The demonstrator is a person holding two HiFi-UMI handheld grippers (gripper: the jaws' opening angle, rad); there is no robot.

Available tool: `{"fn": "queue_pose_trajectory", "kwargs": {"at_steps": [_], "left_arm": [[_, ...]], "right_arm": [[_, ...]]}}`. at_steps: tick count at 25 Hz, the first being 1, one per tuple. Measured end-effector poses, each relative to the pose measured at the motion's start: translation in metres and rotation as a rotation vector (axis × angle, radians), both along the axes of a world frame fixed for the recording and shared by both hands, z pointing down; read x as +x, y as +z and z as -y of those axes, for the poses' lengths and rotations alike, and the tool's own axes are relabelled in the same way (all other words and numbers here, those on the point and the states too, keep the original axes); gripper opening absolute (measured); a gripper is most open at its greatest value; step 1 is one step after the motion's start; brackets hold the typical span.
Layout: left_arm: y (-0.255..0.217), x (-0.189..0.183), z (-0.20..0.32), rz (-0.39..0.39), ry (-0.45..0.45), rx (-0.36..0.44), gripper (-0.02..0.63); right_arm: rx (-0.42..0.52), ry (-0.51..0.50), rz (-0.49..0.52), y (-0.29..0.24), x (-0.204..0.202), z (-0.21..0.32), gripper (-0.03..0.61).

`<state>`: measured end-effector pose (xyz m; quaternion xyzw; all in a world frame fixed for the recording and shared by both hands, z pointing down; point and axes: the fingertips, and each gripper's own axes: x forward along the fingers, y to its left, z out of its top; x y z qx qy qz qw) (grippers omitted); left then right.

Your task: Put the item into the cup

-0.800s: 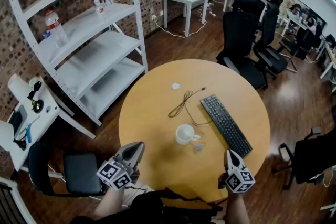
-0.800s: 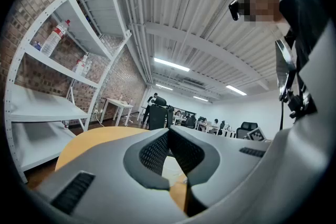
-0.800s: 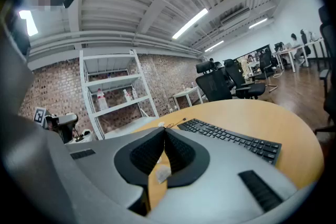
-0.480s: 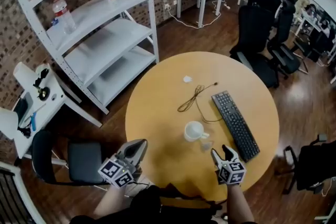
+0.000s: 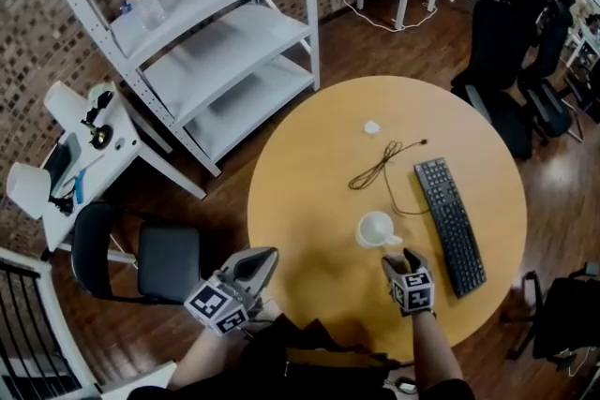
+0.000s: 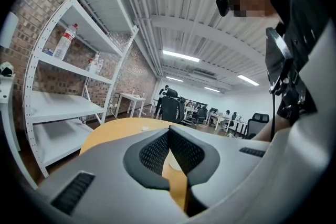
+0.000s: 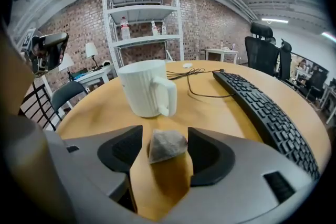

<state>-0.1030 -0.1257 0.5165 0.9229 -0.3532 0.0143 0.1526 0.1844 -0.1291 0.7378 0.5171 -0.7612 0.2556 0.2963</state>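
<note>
Right jaws: the right gripper (image 7: 165, 132) has its jaws apart, one on each side of the tea bag (image 7: 167, 145); neither pad visibly presses it, so nothing is grasped.
Tea bag: it lies flat on the table (image 7: 94, 113), just on the near side of the cup (image 7: 144, 86), close to the cup's handle.
Step in hand: judged to be the pick-up, with the bag bracketed and ready for the squeeze.
Doing it well: the jaws should meet on the bag's body, low enough to catch the thin pouch and not skid over its top. Because it looks soft and light, a gentle full squeeze suits it.
Next demand: the lift must clear the cup's rim before the bag moves over the opening, and release should come only when it hangs inside.
Risk: the handle faces the gripper, so a forward push could nudge the cup.
Beyond the cup: a cable (image 7: 197, 86) trails behind it and a keyboard (image 7: 262, 107) lies to its right, both clear of the path.
Left jaws: the left gripper (image 6: 169, 132) is clenched on nothing, hovering well to the cup's left near the table edge.
</note>
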Motion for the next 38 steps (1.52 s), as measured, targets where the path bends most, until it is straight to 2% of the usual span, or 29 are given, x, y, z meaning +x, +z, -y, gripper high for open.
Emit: {"fn": "queue_pose_trajectory", "kwargs": {"at_steps": [3, 5, 8, 10, 17, 22, 29, 34, 37, 38], "left_arm": [[0.005, 0.0, -0.003, 0.018, 0.007, -0.007, -0.005], [0.007, 0.001, -0.003, 0.023, 0.014, -0.007, -0.005], [0.009, 0.004, -0.001, 0.022, 0.024, -0.011, -0.005], [0.007, 0.008, 0.001, 0.019, 0.04, -0.007, -0.005], [0.002, 0.025, 0.01, -0.009, 0.093, 0.006, -0.005], [-0.007, 0.022, 0.012, -0.029, 0.102, 0.04, -0.005], [-0.011, -0.017, 0.005, -0.039, 0.004, 0.058, -0.005], [-0.008, -0.052, -0.005, -0.022, -0.068, 0.055, -0.005], [-0.005, -0.073, -0.009, -0.035, -0.133, 0.049, -0.005], [-0.005, -0.078, -0.011, -0.042, -0.15, 0.048, -0.005]], "right_arm": [[-0.028, 0.0, -0.041, 0.007, 0.002, -0.001, 0.265], [-0.03, 0.006, -0.056, 0.007, 0.002, -0.003, 0.19], [-0.03, 0.025, -0.033, 0.001, 0.004, -0.007, 0.149], [-0.019, 0.036, -0.014, -0.008, 0.006, -0.011, 0.149], [0.185, 0.101, 0.054, -0.093, 0.019, -0.009, 0.149], [0.31, 0.101, 0.077, -0.149, 0.011, 0.015, 0.149], [0.363, 0.005, 0.076, -0.167, -0.028, 0.05, 0.149], [0.338, 0.015, 0.106, -0.151, -0.045, 0.068, 0.151], [0.317, 0.025, 0.111, -0.142, -0.047, 0.078, 0.169], [0.311, 0.029, 0.114, -0.14, -0.046, 0.08, 0.199]]}}
